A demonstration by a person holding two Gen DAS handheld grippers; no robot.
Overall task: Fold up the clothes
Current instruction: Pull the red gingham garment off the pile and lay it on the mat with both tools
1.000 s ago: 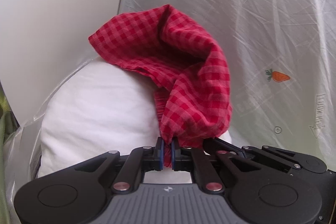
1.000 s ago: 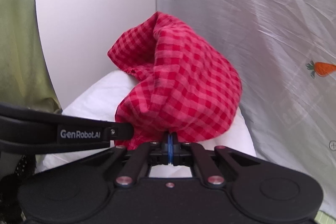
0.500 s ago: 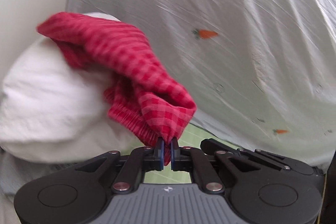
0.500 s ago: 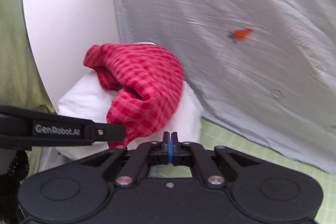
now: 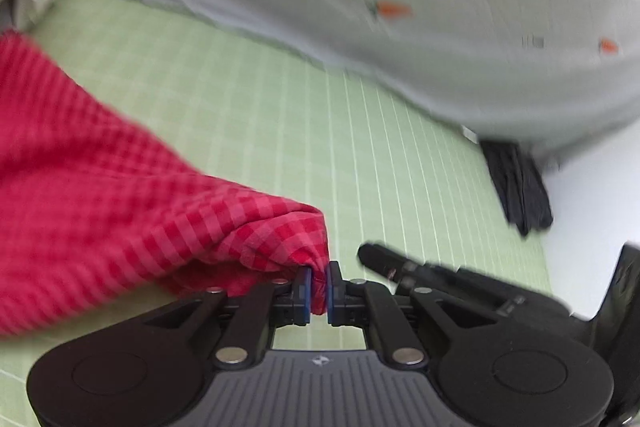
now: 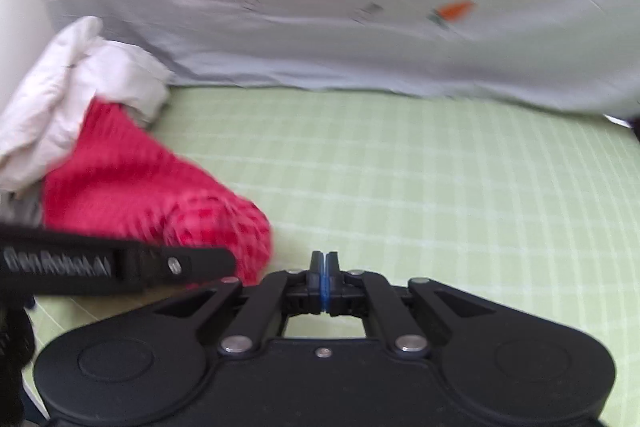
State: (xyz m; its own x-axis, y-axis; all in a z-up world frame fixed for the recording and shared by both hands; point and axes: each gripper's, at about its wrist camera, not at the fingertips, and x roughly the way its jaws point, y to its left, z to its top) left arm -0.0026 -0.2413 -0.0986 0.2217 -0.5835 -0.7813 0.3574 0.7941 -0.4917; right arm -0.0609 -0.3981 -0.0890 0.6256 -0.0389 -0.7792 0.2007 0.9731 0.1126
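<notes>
Red checked cloth (image 5: 120,187) hangs over the green mat (image 5: 280,115), pinched in my left gripper (image 5: 316,289). My right gripper (image 6: 324,283) is clenched, seemingly on nothing. I should lower it flat, unbunched.

Garment (image 5: 120,211) over a mat (image 5: 280,115), sheet (image 5: 400,7) behind.

The garment trails left from the left gripper (image 5: 318,291), which pinches its corner above the mat. Right of it sits the right gripper (image 6: 324,287), pads together, apart from the garment. A cloth pile (image 6: 68,87) lies at the mat's far left, behind the garment; the sheet spans the mat's far edge.
</notes>
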